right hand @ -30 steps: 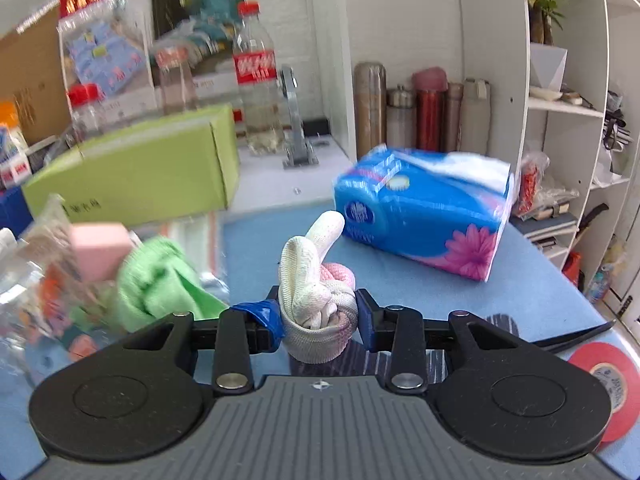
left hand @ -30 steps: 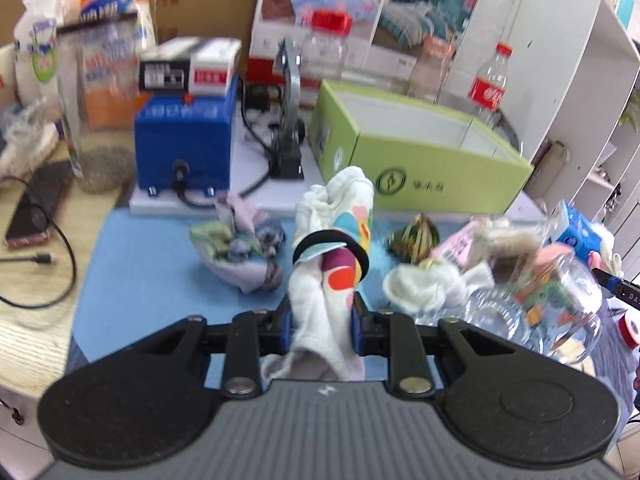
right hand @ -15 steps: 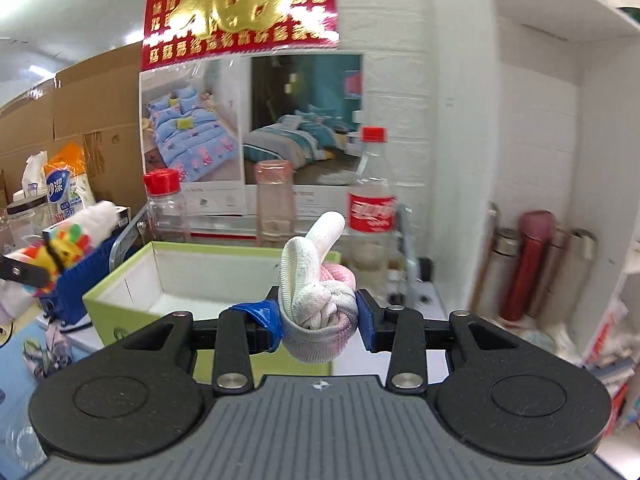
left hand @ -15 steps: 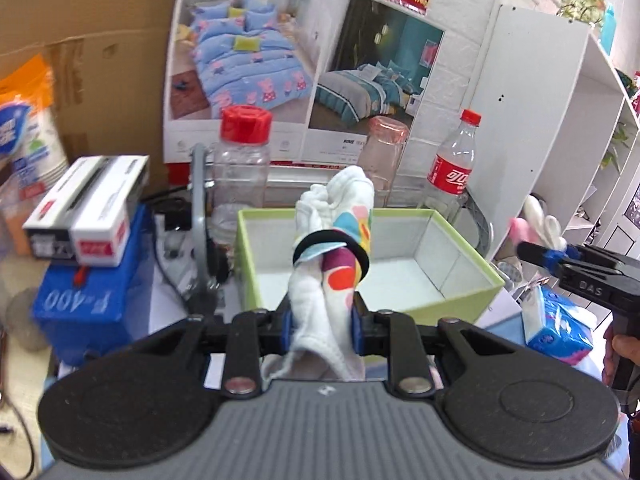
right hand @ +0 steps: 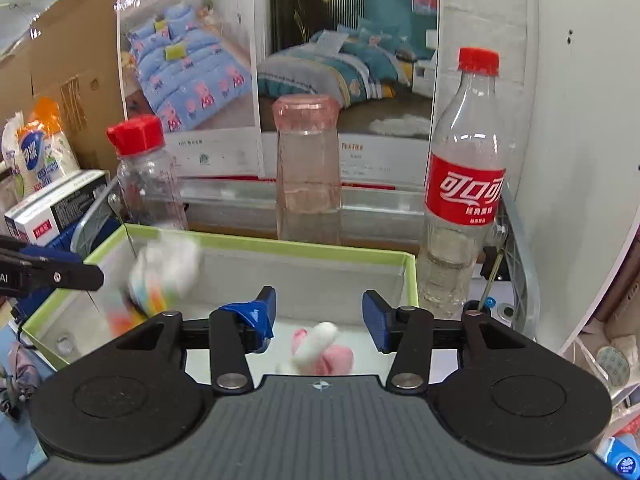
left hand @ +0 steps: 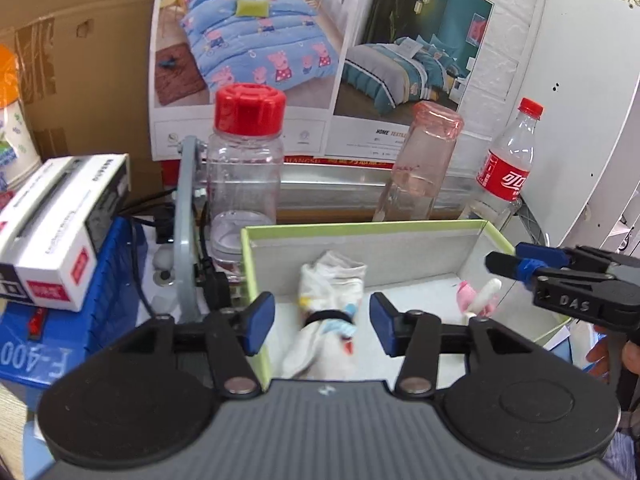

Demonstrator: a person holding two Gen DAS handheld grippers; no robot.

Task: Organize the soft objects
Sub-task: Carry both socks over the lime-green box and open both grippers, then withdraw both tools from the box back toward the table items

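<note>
A green box (left hand: 360,227) with a white inside stands in front of me. My left gripper (left hand: 322,322) is open above it. The white patterned sock roll (left hand: 326,316) with a black band lies in the box below its fingers. My right gripper (right hand: 319,312) is open too, over the box (right hand: 280,246). The pink and white knotted sock (right hand: 320,350) lies on the box floor under it, and it also shows in the left wrist view (left hand: 480,300). The white roll appears blurred at the left in the right wrist view (right hand: 164,276). The right gripper's finger (left hand: 520,266) shows at the right of the left view.
Behind the box stand a red-capped clear jar (left hand: 244,168), a pink upturned glass (left hand: 424,160) and a cola bottle (right hand: 464,184). A blue machine (left hand: 60,320) with a white carton (left hand: 56,224) on it is at the left. A white shelf unit (right hand: 580,140) is at the right.
Both grippers have opened over the green box. The white patterned sock roll and the pink and white knotted sock have dropped out of them into the box.
</note>
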